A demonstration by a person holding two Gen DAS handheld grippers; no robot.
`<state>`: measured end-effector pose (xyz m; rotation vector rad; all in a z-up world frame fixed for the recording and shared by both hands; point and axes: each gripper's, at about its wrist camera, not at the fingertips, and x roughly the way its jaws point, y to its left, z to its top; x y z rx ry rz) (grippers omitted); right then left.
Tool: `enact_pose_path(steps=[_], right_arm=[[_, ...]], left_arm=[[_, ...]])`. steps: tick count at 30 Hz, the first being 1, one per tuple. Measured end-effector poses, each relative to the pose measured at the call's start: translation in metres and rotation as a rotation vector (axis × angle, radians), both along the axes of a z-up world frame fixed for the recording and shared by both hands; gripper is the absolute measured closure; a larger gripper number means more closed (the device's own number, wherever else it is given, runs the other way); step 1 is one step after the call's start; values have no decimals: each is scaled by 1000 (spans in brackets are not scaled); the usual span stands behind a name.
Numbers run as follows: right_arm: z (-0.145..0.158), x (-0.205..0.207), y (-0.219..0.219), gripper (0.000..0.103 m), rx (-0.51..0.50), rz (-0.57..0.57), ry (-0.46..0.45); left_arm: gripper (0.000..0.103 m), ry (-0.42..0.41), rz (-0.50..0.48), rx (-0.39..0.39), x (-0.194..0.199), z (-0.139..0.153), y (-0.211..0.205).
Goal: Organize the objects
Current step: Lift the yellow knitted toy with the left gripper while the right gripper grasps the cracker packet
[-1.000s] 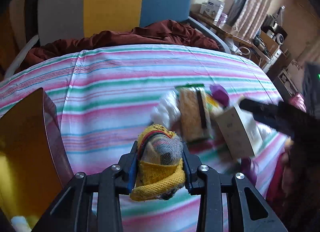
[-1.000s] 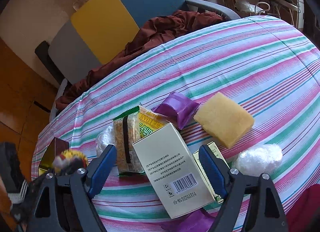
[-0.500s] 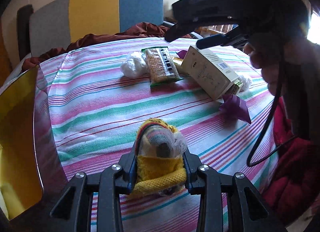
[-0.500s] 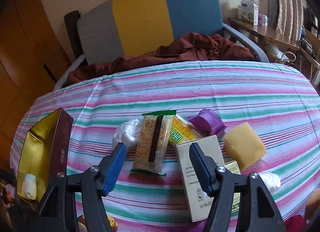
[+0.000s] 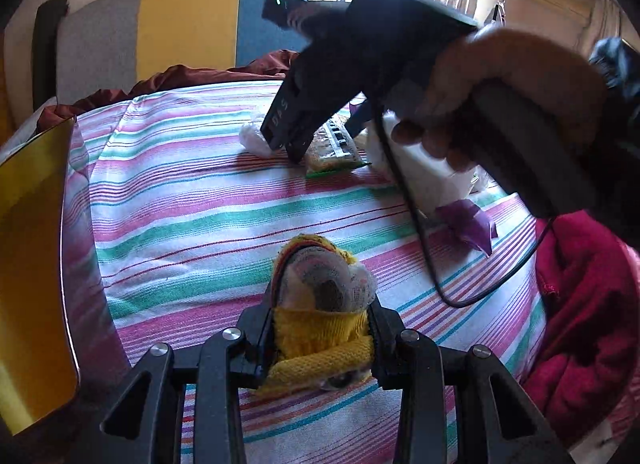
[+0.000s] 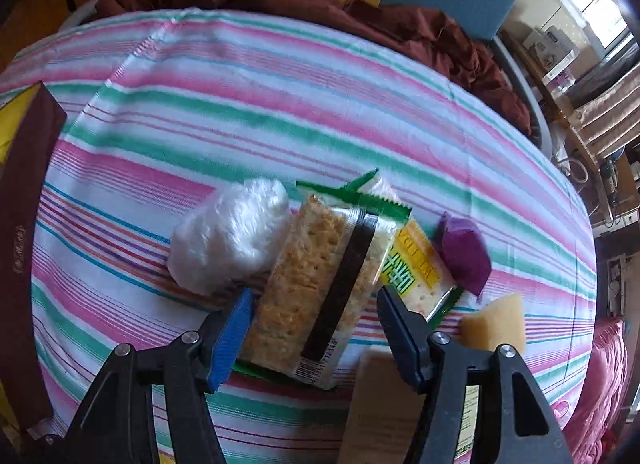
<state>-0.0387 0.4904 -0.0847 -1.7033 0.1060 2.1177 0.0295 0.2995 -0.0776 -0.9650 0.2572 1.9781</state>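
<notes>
My left gripper (image 5: 322, 316) is shut on a yellow knitted sock bundle (image 5: 320, 276), held low over the striped tablecloth (image 5: 208, 215) near its front edge. My right gripper (image 6: 313, 296) points steeply down over a clear cracker packet (image 6: 316, 284) with a black band. The packet lies between its blue pads (image 6: 230, 340). The jaws are opening, and a strip of cloth shows beside the right pad. In the left wrist view a hand holds that right gripper (image 5: 322, 141) above the same packet (image 5: 332, 143).
Around the packet lie a white plastic wad (image 6: 232, 236), a yellow-green cracker packet (image 6: 416, 268), a purple pouch (image 6: 464, 256), a yellow sponge (image 6: 492, 320) and a white carton (image 6: 380, 404). A brown box with gold lining (image 5: 32, 244) stands left. Red cloth (image 5: 580, 304) lies right.
The right gripper swung from the white carton over and down onto the cracker packet, with its jaws narrower than before. The left gripper sank toward the table's front with the sock, then held still.
</notes>
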Motion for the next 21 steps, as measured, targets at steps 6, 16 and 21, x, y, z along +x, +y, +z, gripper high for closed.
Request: enact_pose_path(steps=[6, 16, 21], right_arm=[[2, 22, 16, 61, -110, -61, 88], [6, 88, -24, 61, -196, 51, 171], [0, 91, -36, 61, -102, 91, 172]], left_arm=[[63, -3, 4, 0, 2, 1, -1], [66, 21, 8, -14, 10, 5, -5], [68, -3, 21, -27, 16, 15, -17]])
